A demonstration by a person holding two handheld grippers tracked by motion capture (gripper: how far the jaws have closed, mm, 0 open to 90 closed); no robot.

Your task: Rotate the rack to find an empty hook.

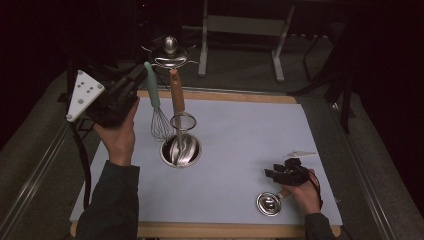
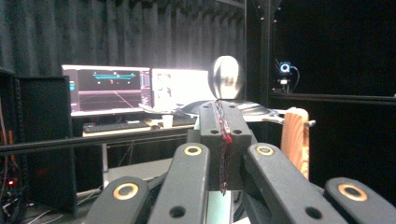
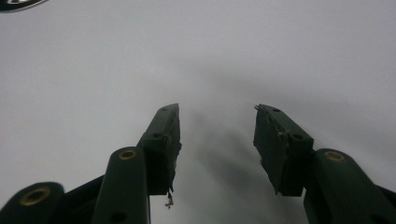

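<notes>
Two grippers at a grey surface: the left gripper, fingers clenched, hangs by the whisk standing in the steel holder; a nudge could topple it. The right gripper, fingers released, idles.

A lab or recording studio: dark curtains hang behind lit monitors and a keyboard at nine o'clock, a small camera sits at two o'clock, and the bench wears a plain grey mat.
</notes>
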